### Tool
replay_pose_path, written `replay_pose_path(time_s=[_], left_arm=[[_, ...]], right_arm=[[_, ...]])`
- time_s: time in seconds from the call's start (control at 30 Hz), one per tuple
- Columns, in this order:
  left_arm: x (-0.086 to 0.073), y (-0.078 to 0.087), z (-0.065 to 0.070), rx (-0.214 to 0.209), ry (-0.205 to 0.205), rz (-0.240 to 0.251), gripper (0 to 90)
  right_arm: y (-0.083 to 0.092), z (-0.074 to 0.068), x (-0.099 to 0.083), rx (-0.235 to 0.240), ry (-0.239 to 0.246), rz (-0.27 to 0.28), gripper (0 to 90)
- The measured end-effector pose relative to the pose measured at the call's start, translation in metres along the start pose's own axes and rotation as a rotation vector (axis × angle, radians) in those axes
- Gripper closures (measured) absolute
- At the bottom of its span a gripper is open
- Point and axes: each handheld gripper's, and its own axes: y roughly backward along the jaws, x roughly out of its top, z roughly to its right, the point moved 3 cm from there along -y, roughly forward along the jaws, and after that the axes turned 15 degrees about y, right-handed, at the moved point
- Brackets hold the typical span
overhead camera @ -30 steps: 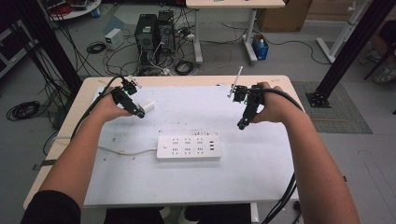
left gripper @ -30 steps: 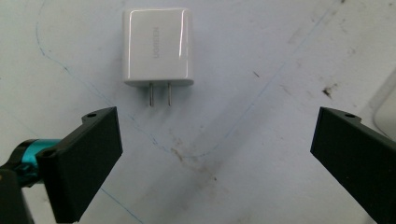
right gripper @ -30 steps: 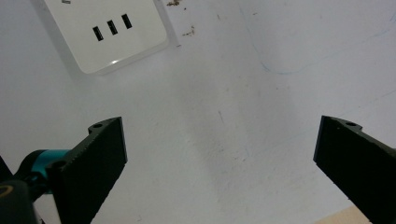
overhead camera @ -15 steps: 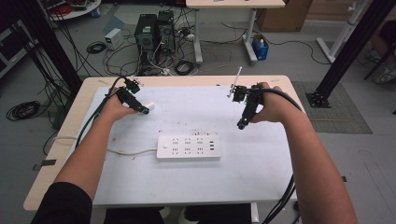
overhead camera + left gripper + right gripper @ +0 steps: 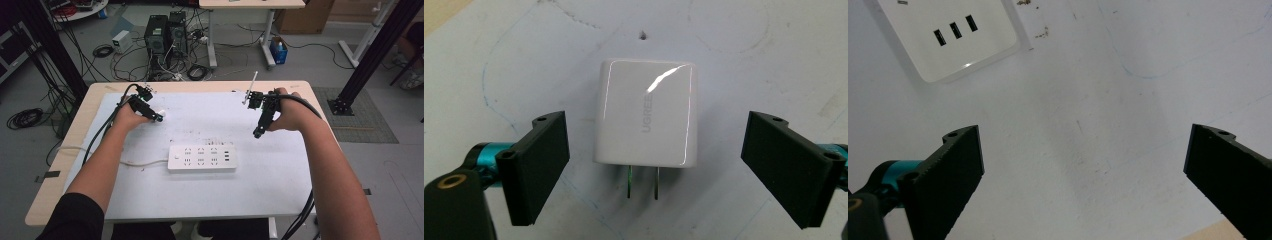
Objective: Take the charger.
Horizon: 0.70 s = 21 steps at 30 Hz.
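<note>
Tongs [image 5: 1083,185] spread wide; power strip [image 5: 948,35] beyond.

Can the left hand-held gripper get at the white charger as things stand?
Probably yes: the left hand-held gripper is open, its jaws either side of the charger, with nothing between them.

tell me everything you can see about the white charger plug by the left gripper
The charger is a small white block with rounded corners and a glossy, plastic-looking shell that catches a bright glare. Grey UGREE lettering runs along its upper face. Two flat metal prongs stick out of one end, pointing toward the camera. It lies flat on the white table cover, unplugged, between the open jaws of the left gripper, which touch neither side. In the high view it sits at the table's far left.
</note>
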Motion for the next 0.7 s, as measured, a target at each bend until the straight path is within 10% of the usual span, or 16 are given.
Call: replay_pose_path(time_s=[0.7], left_arm=[[-0.0014,-0.0074,-0.0016,0.02,-0.003,-0.015,31.9]], right_arm=[[-0.0037,0.003,-0.0001,0.002,0.003,-0.006,1.9]])
